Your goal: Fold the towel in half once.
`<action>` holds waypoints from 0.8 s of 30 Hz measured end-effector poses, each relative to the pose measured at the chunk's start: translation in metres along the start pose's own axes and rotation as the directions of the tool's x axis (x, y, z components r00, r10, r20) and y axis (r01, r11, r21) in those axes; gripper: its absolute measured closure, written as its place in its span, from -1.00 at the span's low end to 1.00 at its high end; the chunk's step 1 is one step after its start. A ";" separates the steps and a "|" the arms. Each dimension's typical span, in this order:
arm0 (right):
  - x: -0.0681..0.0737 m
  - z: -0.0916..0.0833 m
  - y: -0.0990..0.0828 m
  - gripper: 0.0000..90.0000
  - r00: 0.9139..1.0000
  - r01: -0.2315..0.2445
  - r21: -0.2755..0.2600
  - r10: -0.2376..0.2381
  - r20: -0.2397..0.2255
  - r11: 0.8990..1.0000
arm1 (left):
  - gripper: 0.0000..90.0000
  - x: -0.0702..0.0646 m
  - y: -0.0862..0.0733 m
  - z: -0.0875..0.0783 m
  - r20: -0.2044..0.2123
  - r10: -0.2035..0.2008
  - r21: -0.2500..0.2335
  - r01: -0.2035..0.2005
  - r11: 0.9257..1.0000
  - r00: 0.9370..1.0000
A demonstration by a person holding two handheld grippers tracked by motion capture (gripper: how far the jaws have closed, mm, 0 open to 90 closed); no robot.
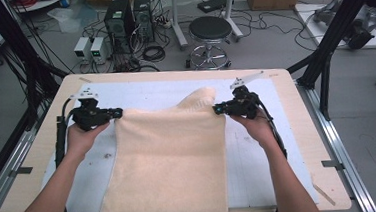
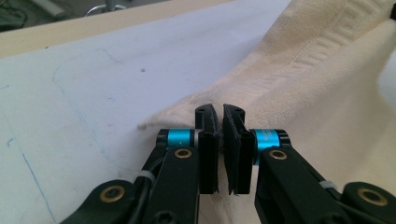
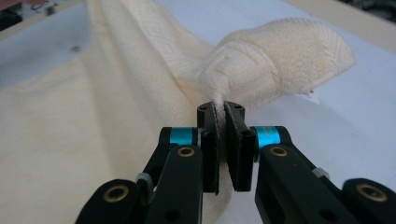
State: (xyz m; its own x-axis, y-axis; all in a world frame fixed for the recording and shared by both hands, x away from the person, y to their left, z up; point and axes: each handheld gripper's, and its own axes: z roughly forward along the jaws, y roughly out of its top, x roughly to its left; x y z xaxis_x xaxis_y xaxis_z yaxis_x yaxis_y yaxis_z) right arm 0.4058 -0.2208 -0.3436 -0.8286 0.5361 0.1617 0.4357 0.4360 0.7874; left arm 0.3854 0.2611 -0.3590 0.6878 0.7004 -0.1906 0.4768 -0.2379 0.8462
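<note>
From the high view I see the cream towel (image 1: 172,162) lying lengthwise down the middle of the white mat (image 1: 259,146) that covers the wooden table (image 1: 39,161), its near end hanging over the table's front edge. My left gripper (image 1: 118,112) grips the towel's far left corner, and my right gripper (image 1: 217,109) grips the far right corner; the two face each other across the cloth. Between them the far edge of the towel bulges up in a rounded hump (image 1: 198,98). Both forearms come in from the bottom, one on each side of the towel. Beyond the table stand a round black stool (image 1: 210,29) and some computer cases (image 1: 127,17) among cables on the floor.

In the left gripper view, my left gripper (image 2: 219,112) has its jaws drawn narrow, pinching a thin edge of the towel (image 2: 303,93) between the pads. The cloth runs off to the right and upward, lifted off the mat (image 2: 93,93).

In the right gripper view, my right gripper (image 3: 219,108) is likewise clamped tight on a bunched fold of the towel (image 3: 280,56). The corner puffs out above and to the right of the jaws, while the rest of the cloth stretches away to the left.
</note>
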 end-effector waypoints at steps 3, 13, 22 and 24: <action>0.033 -0.023 -0.003 0.89 0.996 0.080 -0.019 -0.081 -0.030 0.997 | 0.87 -0.023 -0.009 -0.030 0.025 0.065 -0.045 -0.064 0.997 0.998; 0.140 -0.051 -0.085 0.66 0.957 0.204 -0.027 -0.206 -0.204 0.978 | 0.73 -0.097 -0.119 -0.104 0.198 0.143 -0.017 -0.142 0.990 0.970; 0.131 -0.032 -0.094 0.40 0.976 0.174 0.016 -0.170 -0.137 0.985 | 0.26 -0.076 -0.115 -0.078 0.176 0.147 0.079 -0.163 0.984 0.973; 0.122 -0.026 -0.093 0.34 0.983 0.167 0.044 -0.162 -0.090 0.985 | 0.28 -0.069 -0.110 -0.070 0.146 0.136 0.081 -0.148 0.986 0.980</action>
State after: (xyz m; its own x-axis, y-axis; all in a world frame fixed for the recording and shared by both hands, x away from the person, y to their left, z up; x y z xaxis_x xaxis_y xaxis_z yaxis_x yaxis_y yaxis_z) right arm 0.2555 -0.2151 -0.3814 -0.9165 0.3911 0.0844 0.3065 0.5506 0.7765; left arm 0.2477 0.2859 -0.4041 0.8185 0.5561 -0.1446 0.4120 -0.3925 0.8223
